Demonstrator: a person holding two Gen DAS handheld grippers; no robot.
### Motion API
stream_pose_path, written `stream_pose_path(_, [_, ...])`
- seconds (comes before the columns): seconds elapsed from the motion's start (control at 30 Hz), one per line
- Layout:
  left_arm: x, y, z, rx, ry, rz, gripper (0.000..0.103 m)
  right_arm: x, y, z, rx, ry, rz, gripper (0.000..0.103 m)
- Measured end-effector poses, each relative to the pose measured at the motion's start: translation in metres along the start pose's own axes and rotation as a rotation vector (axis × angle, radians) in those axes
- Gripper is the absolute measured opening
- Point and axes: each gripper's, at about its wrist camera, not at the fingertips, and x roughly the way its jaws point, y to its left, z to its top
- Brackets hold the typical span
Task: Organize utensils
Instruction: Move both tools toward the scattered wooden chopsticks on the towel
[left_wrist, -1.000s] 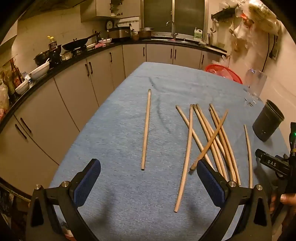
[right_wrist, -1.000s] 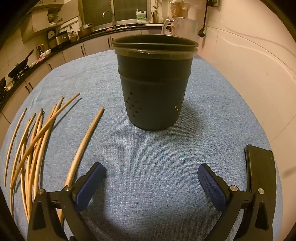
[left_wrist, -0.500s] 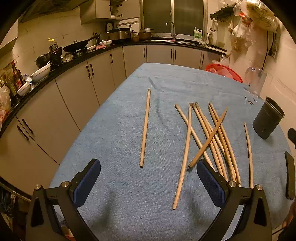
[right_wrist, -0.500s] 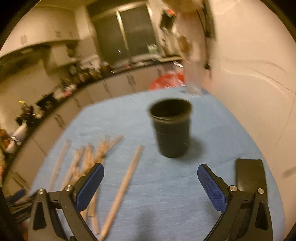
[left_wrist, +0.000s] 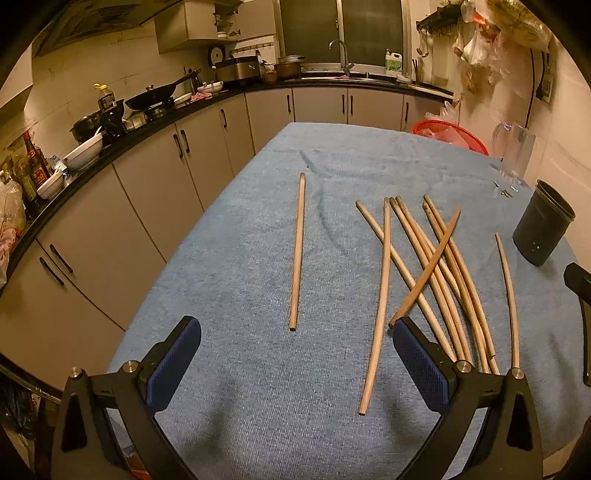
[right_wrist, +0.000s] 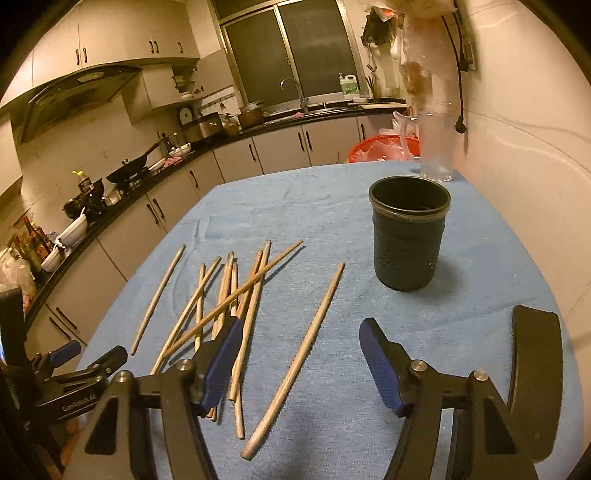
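Chopsticks (left_wrist: 424, 269) scattered on cloth; black cup (right_wrist: 409, 232) beside; both hand-held grippers (left_wrist: 295, 363) (right_wrist: 299, 354) gaping, empty.

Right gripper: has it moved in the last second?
Yes. The right gripper has pulled back from the black cup, which looks smaller now, and swung left over the chopsticks.

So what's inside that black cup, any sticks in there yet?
No sticks poke out of the black cup. Its inside looks dark, and its bottom is hidden by the wall. The chopsticks all lie on the blue cloth.
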Motion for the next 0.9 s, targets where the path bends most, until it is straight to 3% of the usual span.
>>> stream_pose_path(0.9, [-0.0037, 0.005, 0.003, 0.0, -0.029, 0.004, 0.103, 0.0011, -0.0017, 0.0071, 0.045, 0.049, 0.046, 0.069])
